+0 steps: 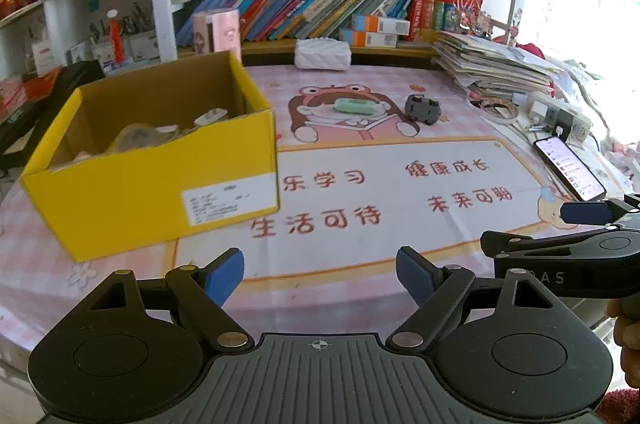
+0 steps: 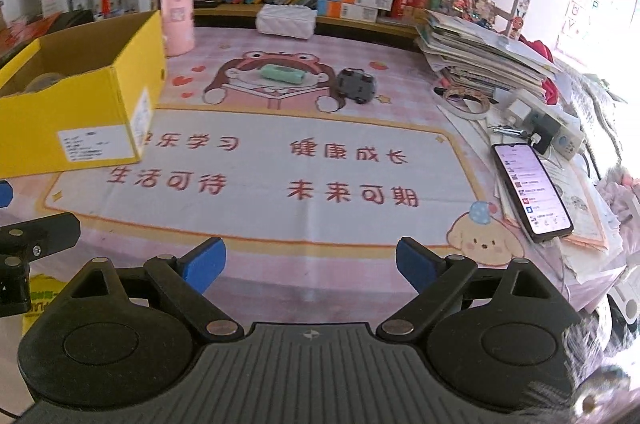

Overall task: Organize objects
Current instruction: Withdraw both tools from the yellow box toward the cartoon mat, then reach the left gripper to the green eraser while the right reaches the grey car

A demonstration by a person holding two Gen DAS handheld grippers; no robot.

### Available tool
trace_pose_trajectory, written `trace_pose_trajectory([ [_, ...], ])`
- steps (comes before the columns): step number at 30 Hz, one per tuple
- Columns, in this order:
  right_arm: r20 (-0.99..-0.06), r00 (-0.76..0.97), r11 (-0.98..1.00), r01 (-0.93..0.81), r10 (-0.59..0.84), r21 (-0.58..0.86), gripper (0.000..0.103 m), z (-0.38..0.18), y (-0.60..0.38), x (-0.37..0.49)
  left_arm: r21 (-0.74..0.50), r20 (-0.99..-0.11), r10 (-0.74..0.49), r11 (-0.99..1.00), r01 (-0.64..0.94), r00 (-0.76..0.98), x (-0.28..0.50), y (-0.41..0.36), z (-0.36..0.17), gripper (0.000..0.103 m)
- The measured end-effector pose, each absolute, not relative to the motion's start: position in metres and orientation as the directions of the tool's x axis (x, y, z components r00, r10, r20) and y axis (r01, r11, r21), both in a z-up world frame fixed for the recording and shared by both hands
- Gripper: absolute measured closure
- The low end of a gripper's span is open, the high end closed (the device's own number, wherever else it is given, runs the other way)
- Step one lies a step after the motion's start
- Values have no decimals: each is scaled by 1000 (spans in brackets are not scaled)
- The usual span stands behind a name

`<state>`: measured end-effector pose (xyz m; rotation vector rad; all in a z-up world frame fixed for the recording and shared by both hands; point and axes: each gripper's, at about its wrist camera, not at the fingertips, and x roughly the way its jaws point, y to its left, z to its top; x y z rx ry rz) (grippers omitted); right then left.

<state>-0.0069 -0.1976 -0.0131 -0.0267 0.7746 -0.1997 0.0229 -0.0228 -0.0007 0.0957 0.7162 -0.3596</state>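
Note:
A yellow cardboard box stands open on the left of the cartoon table mat, with a tape roll and other small items inside. On the mat's far part lie a mint-green oblong piece and, to its right, a grey toy car. My left gripper is open over the mat's near edge with nothing between its fingers. My right gripper is also open and holds nothing. From it I see the box, the green piece and the car well ahead.
A lit phone lies on papers at the right edge, beside a power strip and a tape roll. A tall paper stack, a white tissue box and a pink cylinder stand before the bookshelf.

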Motion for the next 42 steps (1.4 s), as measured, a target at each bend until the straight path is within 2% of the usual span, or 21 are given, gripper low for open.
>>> trace_pose_trajectory([
  [14, -713, 675, 979, 180, -191, -91, 11, -18, -254, 44, -38, -670, -310, 922, 386, 675, 70, -81, -6, 18],
  [27, -718, 687, 993, 103, -114, -59, 14, -18, -299, 105, -44, -664, -254, 952, 302, 703, 121, -121, -6, 18],
  [35, -693, 720, 999, 24, -45, -40, 20, -13, -318, 140, -34, -642, -207, 969, 243, 738, 152, -138, 1, 18],
  [42, -652, 758, 997, -52, 2, -57, 20, -12, -323, 169, -42, -624, -180, 979, 198, 760, 184, -153, 4, 18],
])
